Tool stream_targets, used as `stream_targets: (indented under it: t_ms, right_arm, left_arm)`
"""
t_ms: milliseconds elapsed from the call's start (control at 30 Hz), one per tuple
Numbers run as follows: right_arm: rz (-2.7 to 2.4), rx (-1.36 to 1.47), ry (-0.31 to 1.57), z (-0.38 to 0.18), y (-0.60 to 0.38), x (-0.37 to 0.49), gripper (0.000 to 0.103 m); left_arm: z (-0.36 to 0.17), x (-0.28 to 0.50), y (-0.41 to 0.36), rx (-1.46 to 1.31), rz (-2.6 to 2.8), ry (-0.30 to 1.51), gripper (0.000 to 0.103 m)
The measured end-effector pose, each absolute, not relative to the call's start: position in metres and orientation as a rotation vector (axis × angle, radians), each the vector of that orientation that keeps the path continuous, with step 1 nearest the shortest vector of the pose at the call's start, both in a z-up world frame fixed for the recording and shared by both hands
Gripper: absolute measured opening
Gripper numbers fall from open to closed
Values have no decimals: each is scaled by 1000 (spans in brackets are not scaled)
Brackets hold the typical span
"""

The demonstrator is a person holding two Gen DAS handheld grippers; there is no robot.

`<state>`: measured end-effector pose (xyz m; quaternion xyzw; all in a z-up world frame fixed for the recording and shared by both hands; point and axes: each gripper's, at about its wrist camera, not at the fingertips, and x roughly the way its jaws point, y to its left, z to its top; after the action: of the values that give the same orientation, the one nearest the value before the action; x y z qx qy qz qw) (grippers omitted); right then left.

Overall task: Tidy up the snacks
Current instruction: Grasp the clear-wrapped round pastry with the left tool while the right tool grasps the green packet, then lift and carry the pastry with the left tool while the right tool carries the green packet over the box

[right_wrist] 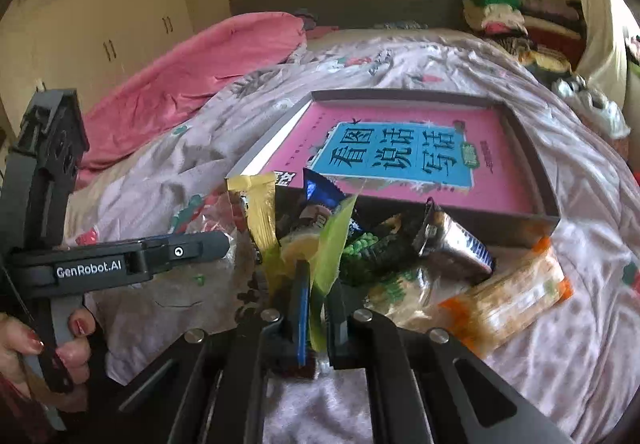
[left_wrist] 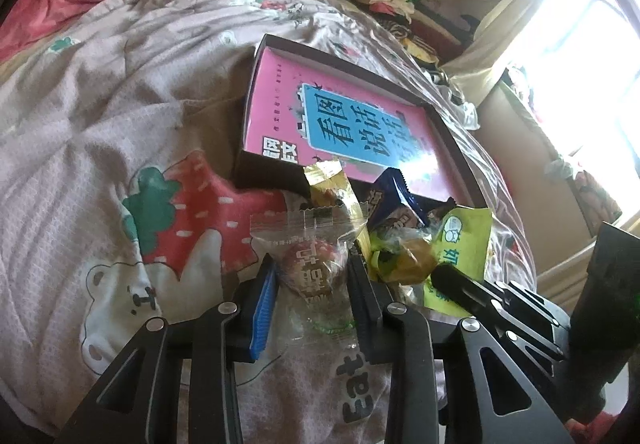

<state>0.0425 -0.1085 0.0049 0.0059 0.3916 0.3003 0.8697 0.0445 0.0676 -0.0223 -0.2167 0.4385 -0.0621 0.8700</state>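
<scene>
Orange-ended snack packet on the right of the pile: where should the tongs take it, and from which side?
Probably across the middle of the orange-ended packet, from the near side. It lies flat and long on the bedspread, its near long edge clear; the silver wrapper crowds its far end.

Pink book (left_wrist: 340, 115), strawberry-print bedspread (left_wrist: 120, 123)

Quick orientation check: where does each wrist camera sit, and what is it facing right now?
Left wrist: on the left tongs, looking down at a clear-wrapped candy between its fingers; right tongs at frame right.
Right wrist: on the right tongs, pinching a green wrapper; left tongs and a hand at left.
Shared: snack pile, box with pink book, bedspread.
</scene>
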Motion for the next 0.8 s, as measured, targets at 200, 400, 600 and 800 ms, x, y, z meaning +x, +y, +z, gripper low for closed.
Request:
stream_targets:
  t_ms: [200,400,600,800]
  right_arm:
    - [641,8,845,0,-96,47,13]
    - [651,24,864,-6,-87,52,31]
    - [648,68,850,-6,-89,60,28]
    - [653,89,817,7,-99,58,27]
  left_arm:
    - [-24,44,68,-452,-126,920,35]
    - [-21,43,68,-447,-125,907,35]
    - [-14,40,68,-433,-125,886,35]
    - [-2,39,66,-430,-133,856,35]
